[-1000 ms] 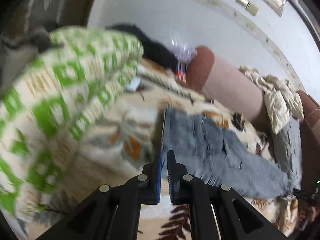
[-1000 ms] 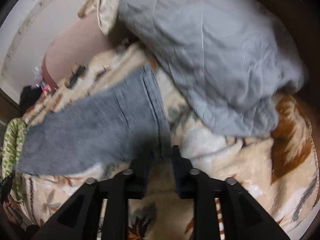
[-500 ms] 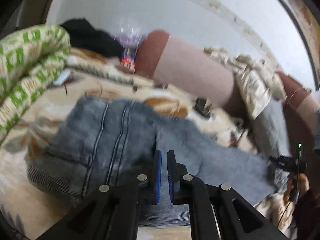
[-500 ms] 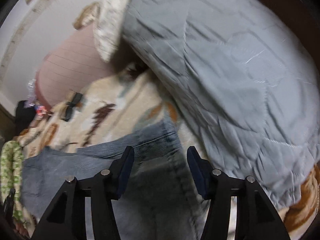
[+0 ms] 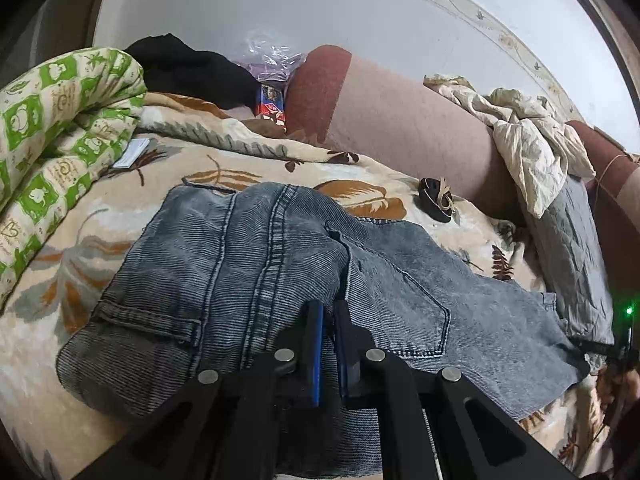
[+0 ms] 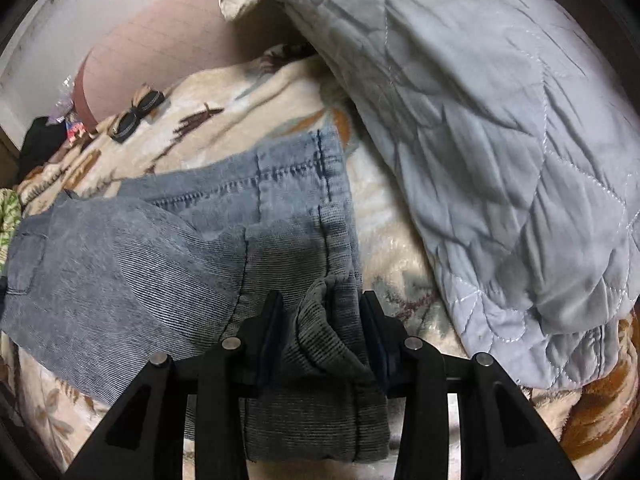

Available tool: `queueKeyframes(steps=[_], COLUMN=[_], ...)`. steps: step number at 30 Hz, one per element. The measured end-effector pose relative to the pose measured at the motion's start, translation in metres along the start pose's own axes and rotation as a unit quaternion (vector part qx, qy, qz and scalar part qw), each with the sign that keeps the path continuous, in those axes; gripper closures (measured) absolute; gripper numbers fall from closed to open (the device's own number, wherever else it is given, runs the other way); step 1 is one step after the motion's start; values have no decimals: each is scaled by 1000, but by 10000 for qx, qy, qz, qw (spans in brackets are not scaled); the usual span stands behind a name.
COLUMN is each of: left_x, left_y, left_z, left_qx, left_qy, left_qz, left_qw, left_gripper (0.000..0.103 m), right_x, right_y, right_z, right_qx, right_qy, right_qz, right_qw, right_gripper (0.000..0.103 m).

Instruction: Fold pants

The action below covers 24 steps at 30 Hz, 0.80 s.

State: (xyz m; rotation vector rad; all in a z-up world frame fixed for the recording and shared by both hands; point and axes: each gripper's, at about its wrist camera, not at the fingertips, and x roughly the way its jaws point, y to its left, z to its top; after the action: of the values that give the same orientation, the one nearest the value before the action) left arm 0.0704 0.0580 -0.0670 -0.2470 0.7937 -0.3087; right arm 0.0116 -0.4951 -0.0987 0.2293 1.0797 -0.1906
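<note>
Grey-blue denim pants (image 5: 248, 264) lie on a leaf-patterned blanket (image 5: 208, 160), waist and back pocket near me in the left wrist view. My left gripper (image 5: 326, 312) is shut over the pants' seat; whether cloth is pinched between the blue pads is not clear. In the right wrist view the pants' leg end (image 6: 280, 208) lies folded by a grey quilt. My right gripper (image 6: 322, 312) has its jaws apart with a bunched fold of hem between them.
A green-and-cream quilt (image 5: 48, 128) lies at the left. A pink bolster (image 5: 400, 120) runs along the back wall with a cream cloth (image 5: 528, 136) on it. A grey quilted pillow (image 6: 500, 120) lies right of the pants. A black bow (image 5: 436, 200) sits on the blanket.
My left gripper swung from the green quilt over onto the pants' waist. My right gripper opened, moved forward, and bunched hem cloth now sits between its fingers.
</note>
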Motion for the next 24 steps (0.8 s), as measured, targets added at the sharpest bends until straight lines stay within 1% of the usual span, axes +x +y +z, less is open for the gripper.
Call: queueKeyframes(steps=[2, 4, 6, 7, 8, 10, 11, 12, 14, 17, 20, 22, 24], left_x=[-1, -1, 0, 1, 1, 2, 3, 4, 5, 7, 10, 12, 13], left_y=[1, 2, 2, 3, 2, 3, 3, 4, 6, 8, 8, 8, 7], left_z=[1, 2, 3, 3, 3, 3, 4, 4, 4, 3, 2, 2, 1], left_qx=[-28, -39, -42, -40, -36, -39, -53, -67, -102, -134, -123, -116, -92], left_qy=[-6, -15, -10, -9, -7, -1, 8, 14, 27, 72, 95, 95, 89], left_qz=[-26, -30, -19, -12, -8, 11, 17, 26, 51, 109, 170, 243, 272], left_qw=[10000, 10000, 10000, 10000, 10000, 10000, 10000, 10000, 9999, 9998, 9997, 9996, 9995], left_gripper=[94, 94, 94, 94, 94, 94, 94, 94, 94, 94, 94, 94, 94], right_x=[-5, -6, 4, 12, 18, 32, 32, 29, 20, 9, 0, -4, 2], right_y=[1, 3, 4, 5, 6, 8, 10, 10, 9, 10, 8, 9, 12], right_z=[9, 19, 29, 33, 33, 36, 37, 38, 42, 51, 68, 79, 88], right_qx=[25, 63, 86, 93, 97, 73, -27, -78, -70, -108, 93, 177, 218], right_qy=[-202, -378, -306, -204, -105, 115, 16, -60, -205, -454, -739, -919, -1030], right_qz=[-79, -29, -123, -256, -296, -404, -502, -547, -574, -604, -482, -446, -464], right_qw=[9998, 9993, 9994, 9994, 9995, 9991, 9987, 9985, 9981, 9971, 9961, 9946, 9934], right_gripper=[62, 62, 62, 62, 62, 68, 78, 83, 86, 87, 87, 87, 87])
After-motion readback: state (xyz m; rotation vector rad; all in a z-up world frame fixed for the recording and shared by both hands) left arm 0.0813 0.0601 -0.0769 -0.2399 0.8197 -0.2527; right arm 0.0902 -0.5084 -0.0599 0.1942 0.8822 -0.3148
